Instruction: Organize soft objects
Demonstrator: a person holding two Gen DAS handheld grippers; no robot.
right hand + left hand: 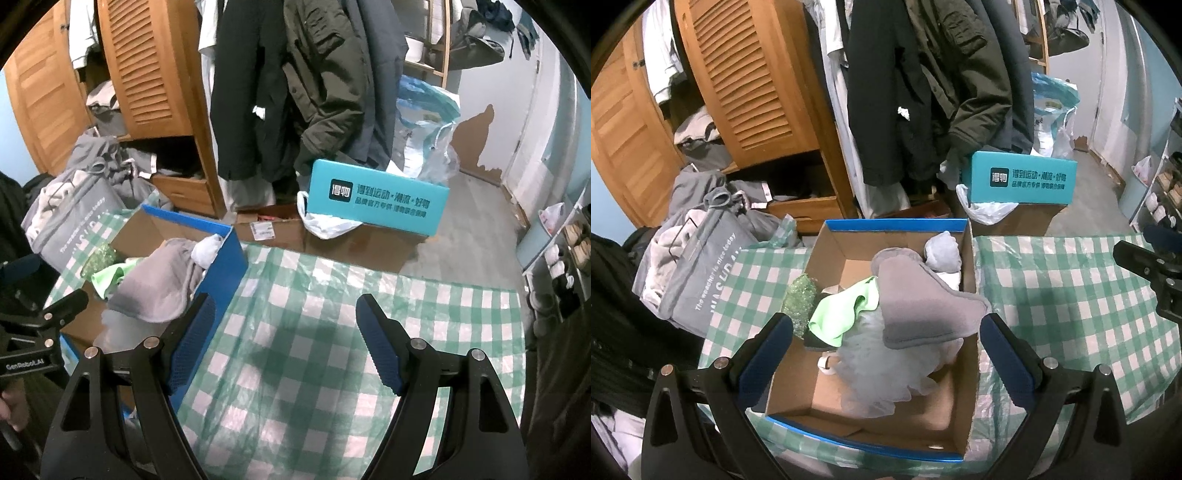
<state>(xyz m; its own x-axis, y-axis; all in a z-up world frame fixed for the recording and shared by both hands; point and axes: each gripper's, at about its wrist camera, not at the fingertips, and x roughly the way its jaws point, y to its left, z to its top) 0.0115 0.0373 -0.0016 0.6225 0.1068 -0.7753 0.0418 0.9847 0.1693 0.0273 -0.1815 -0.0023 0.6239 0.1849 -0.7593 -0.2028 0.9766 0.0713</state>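
Note:
An open cardboard box with blue edges (827,391) stands on the green checked tablecloth (1071,295). It holds a grey cloth pad (923,302), a light green cloth (842,314), a pale mesh puff (882,373), a green glittery sponge (801,299) and a whitish soft bundle (943,251). My left gripper (886,332) is open and empty, hovering above the box. My right gripper (284,332) is open and empty over the bare cloth (332,295), to the right of the box (225,266). The grey cloth pad (155,284) also shows there.
A teal box (1019,181) sits on cardboard cartons behind the table. Dark coats (905,92) hang beside a wooden wardrobe (750,81). A grey laundry bag (690,266) stands at the left. Shoe shelves (569,258) are at the right.

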